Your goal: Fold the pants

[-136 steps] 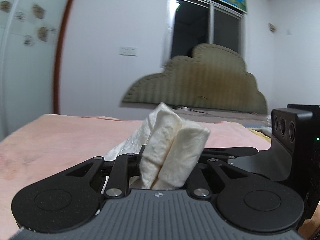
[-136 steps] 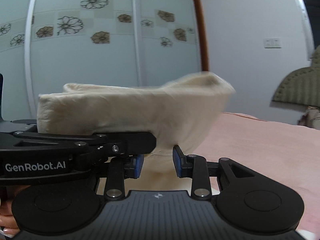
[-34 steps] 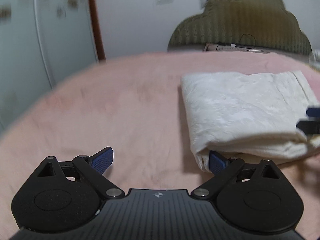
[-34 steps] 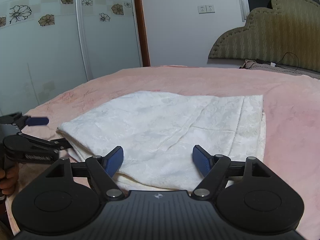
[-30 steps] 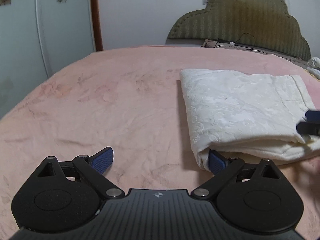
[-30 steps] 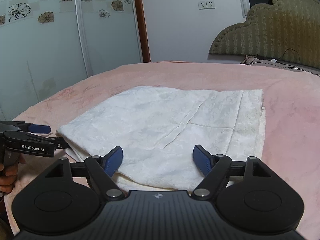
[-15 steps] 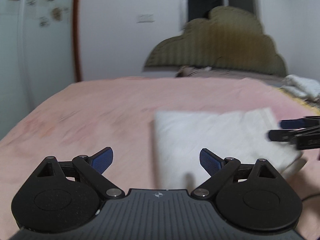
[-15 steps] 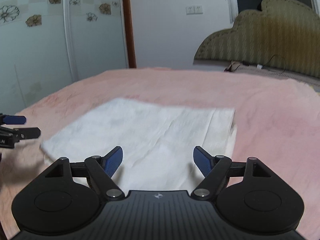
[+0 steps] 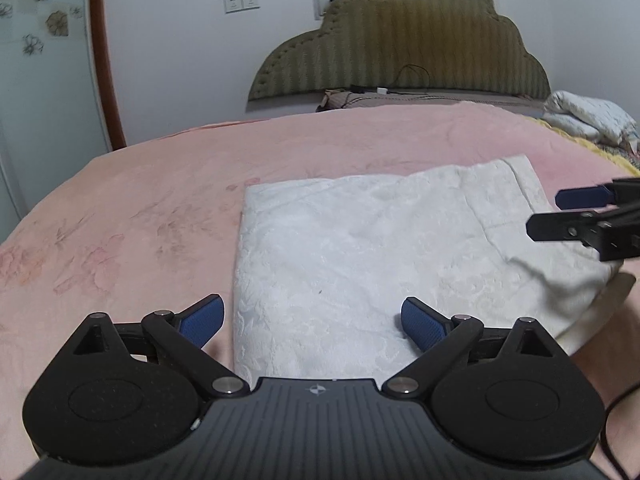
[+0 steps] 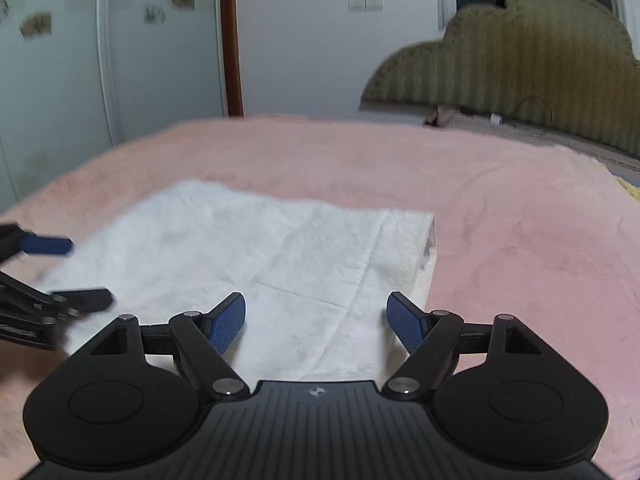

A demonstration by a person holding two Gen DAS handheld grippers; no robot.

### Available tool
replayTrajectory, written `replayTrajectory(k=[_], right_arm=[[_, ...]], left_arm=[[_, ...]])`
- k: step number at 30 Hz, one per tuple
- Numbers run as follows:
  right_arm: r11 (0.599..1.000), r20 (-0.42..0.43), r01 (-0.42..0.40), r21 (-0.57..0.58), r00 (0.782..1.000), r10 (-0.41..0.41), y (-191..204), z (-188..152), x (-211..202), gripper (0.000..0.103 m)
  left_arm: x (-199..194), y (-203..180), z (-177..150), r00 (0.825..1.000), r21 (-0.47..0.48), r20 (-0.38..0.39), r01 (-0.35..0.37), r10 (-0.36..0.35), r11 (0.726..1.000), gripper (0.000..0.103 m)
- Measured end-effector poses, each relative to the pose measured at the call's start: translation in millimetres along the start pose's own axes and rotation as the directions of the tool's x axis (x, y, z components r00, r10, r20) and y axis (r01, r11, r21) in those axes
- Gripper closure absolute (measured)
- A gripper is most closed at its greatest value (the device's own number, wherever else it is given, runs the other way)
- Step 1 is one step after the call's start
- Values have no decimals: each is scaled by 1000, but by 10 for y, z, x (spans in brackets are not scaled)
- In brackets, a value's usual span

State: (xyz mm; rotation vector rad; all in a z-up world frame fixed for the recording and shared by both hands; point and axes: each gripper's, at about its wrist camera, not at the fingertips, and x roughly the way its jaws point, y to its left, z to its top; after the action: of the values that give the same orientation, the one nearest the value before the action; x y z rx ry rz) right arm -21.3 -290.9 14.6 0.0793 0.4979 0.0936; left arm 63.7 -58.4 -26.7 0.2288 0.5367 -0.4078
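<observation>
The white pants (image 9: 360, 248) lie folded into a flat rectangle on the pink bed cover; they also show in the right wrist view (image 10: 280, 264). My left gripper (image 9: 312, 320) is open and empty, just above the near edge of the fold. My right gripper (image 10: 316, 316) is open and empty over the opposite near edge. The right gripper's fingers (image 9: 580, 216) show at the right edge of the left wrist view. The left gripper's fingers (image 10: 48, 276) show at the left edge of the right wrist view.
The pink bed cover (image 9: 140, 208) spreads around the pants. An olive padded headboard (image 9: 400, 48) stands at the back. A bundle of white bedding (image 9: 588, 116) lies at the far right. A wardrobe with flower decals (image 10: 100, 60) stands to the left.
Both grippers have let go of the pants, which now lie flat on the bed. Over the last second both grippers have lifted and drawn back slightly, staying open.
</observation>
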Motion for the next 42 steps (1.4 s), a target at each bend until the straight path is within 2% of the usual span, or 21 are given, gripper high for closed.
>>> replayTrajectory(k=[4,7,17,23,25,27,32,35,37,40,42], right_arm=[[999,-8,-43,-7,999,43,121,-37,15,25],[999,-47,-26,-24,999,25,176,-159,128,24],[1000,-1,-24,10,1000,24,169,-273,72,22],[1000,10,9,-19,1000,-8,229,-315,93,13],[999,1,32,-9,999,-32,224,-316,107,2],[999,-3,34,5,999,-34,203,-319,117,1],[999,0,42,2,999,-42,218,-322,119,0],[999,0,26,20,1000,-26,174,-324,117,0],[999,8,19,27,1000,-19,159,-326,103,0],[996,83,65,54,994,-69,126,-353,-26,0],[987,136,104,124,983,-121,33,-378,-122,0]], left_arm=[[-3,-47,-30,1000,-11,-6,-8,8,1000,5],[4,-41,-30,1000,-15,-5,-11,11,1000,5],[-17,-27,-66,1000,-20,5,-20,21,1000,1],[-3,-24,-133,999,-38,24,-29,30,999,0],[-1,-16,-175,999,-51,41,-28,31,998,0],[0,-1,-189,999,-59,45,-24,26,998,0],[60,158,-204,999,-135,20,37,-35,990,0],[147,355,-235,992,-248,-10,116,-122,962,0],[157,466,-263,986,-312,4,157,-164,937,0],[138,489,-279,984,-322,14,172,-177,931,0],[136,497,-281,984,-325,15,175,-180,929,0]])
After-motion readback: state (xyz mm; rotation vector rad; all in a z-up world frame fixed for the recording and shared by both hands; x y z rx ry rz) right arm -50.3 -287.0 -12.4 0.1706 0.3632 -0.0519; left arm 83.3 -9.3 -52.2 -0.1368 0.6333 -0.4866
